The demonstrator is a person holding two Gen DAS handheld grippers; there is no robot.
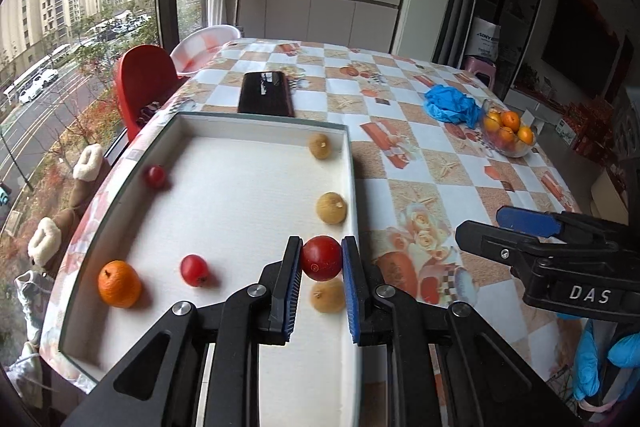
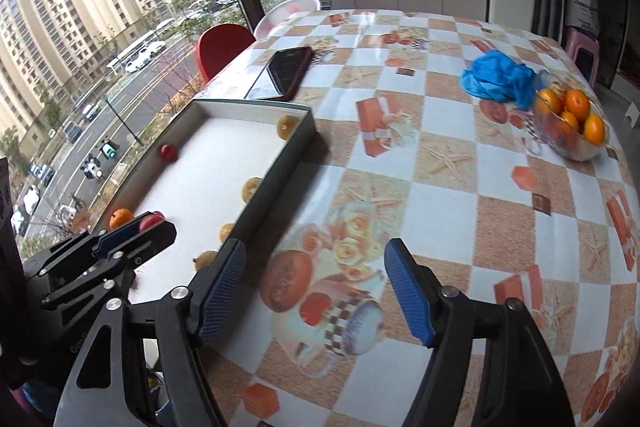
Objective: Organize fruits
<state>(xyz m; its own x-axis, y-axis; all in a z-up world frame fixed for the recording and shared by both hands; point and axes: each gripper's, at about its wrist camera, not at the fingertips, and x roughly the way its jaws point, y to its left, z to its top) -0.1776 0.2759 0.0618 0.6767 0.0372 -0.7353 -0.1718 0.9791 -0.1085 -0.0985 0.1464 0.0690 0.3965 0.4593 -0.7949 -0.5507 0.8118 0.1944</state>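
Between the pads of the left tongs sits a red fruit, clamped tight and hanging over the near right part of the white tray. Just below the held fruit, right under the tongs' tips, there's a tan round fruit on the tray floor, and two more tan ones further ahead along the same right wall — one close, one up by the far corner. Off to the left of the left tongs you get a small red fruit, then an orange beyond it near the tray's left wall, plus another little red one further up that side. Ahead of the tray lies a dark phone on the checkered desk. The right tongs are spread wide with nothing in them — they're over bare tablecloth, just right of the tray's edge. Well ahead and to the right of them there's a glass bowl of oranges, with a crumpled blue glove right beside it on its left. From the left wrist view you can also spot a hand in a blue glove behind the right tongs.
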